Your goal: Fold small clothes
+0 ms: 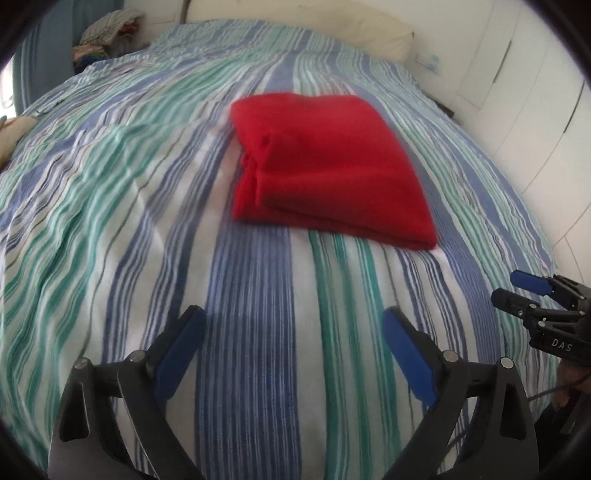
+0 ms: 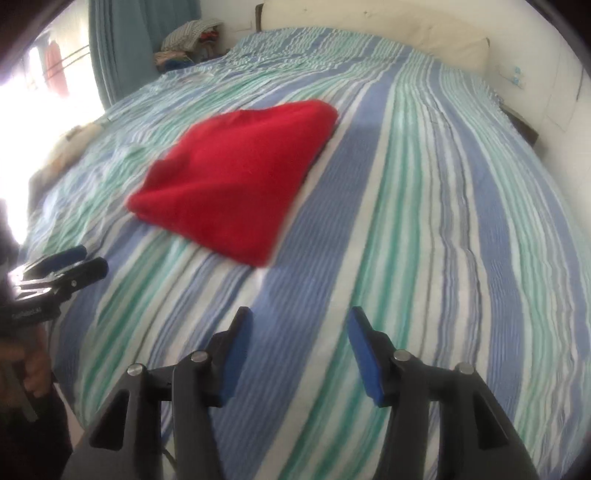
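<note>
Jaws spread, empty: left gripper point(image 1: 293, 347), right gripper point(image 2: 300, 349). Red garment point(image 1: 325, 166) folded, motion-blurred; inner layers hidden.

Folded garment on bed, grippers near foot.
Garment point(image 1: 325, 166) lies mid-bedspread point(image 1: 110, 206); pillow point(image 1: 369, 33) behind it; clothes pile point(image 1: 107, 33) far left; both grippers well short of garment.

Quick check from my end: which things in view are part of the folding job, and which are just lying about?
Part of the job:
- folded red fleece garment lying on the bed
- left gripper, open, holding nothing
- right gripper, open, holding nothing

Just lying about:
- blue, green and white striped bedspread, the work surface
- heap of mixed clothes beyond the bed's far corner
- cream pillow at the headboard
</note>
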`<state>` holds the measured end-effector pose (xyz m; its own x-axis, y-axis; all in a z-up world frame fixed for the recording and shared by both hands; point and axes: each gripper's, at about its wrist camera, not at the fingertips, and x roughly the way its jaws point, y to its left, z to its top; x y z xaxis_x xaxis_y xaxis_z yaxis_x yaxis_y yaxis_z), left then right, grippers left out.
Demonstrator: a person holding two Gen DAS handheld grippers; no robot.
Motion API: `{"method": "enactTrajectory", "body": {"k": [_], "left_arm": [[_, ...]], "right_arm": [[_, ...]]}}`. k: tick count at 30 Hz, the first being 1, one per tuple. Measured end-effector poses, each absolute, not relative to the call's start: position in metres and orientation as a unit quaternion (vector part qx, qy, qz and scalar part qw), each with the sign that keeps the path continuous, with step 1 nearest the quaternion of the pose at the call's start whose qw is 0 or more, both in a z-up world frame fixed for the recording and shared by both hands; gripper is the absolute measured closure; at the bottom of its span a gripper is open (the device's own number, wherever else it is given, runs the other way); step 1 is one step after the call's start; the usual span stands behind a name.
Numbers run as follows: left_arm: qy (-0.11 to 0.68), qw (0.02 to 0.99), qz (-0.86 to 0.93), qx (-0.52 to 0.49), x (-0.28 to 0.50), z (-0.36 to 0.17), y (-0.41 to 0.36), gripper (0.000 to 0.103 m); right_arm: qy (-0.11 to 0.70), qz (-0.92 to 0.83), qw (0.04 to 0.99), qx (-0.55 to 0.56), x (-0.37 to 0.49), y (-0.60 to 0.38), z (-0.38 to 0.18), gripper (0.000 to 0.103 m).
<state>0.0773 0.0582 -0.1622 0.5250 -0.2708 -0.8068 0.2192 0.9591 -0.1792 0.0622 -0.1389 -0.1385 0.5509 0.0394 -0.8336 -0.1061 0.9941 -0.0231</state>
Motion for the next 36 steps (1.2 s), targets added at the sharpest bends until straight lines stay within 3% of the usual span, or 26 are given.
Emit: {"method": "enactTrajectory", "body": {"k": [4, 9, 21, 26, 30, 36], "left_arm": [[0.477, 0.870, -0.120, 0.042, 0.077, -0.187, 0.037, 0.001], [0.465, 0.876, -0.111, 0.062, 0.072, -0.191, 0.035, 0.000], [0.463, 0.877, -0.108, 0.066, 0.071, -0.193, 0.031, 0.000], [0.500, 0.860, -0.105, -0.010, 0.087, -0.168, 0.050, 0.005], [0.471, 0.862, -0.147, -0.117, 0.120, -0.126, 0.079, 0.005], [0.490, 0.842, -0.178, -0.137, 0.209, -0.126, 0.081, 0.004]], "right_arm": [[0.497, 0.009, 0.868, -0.018, 0.050, -0.166, -0.180, 0.035], [0.449, 0.001, 0.893, -0.037, 0.043, -0.170, -0.196, 0.022], [0.436, 0.001, 0.899, -0.028, 0.047, -0.166, -0.203, 0.019], [0.436, 0.002, 0.900, -0.027, 0.044, -0.166, -0.204, 0.019], [0.456, 0.028, 0.889, 0.010, 0.046, -0.176, -0.194, 0.019], [0.426, 0.085, 0.894, 0.114, 0.085, -0.195, -0.139, 0.020]]}}
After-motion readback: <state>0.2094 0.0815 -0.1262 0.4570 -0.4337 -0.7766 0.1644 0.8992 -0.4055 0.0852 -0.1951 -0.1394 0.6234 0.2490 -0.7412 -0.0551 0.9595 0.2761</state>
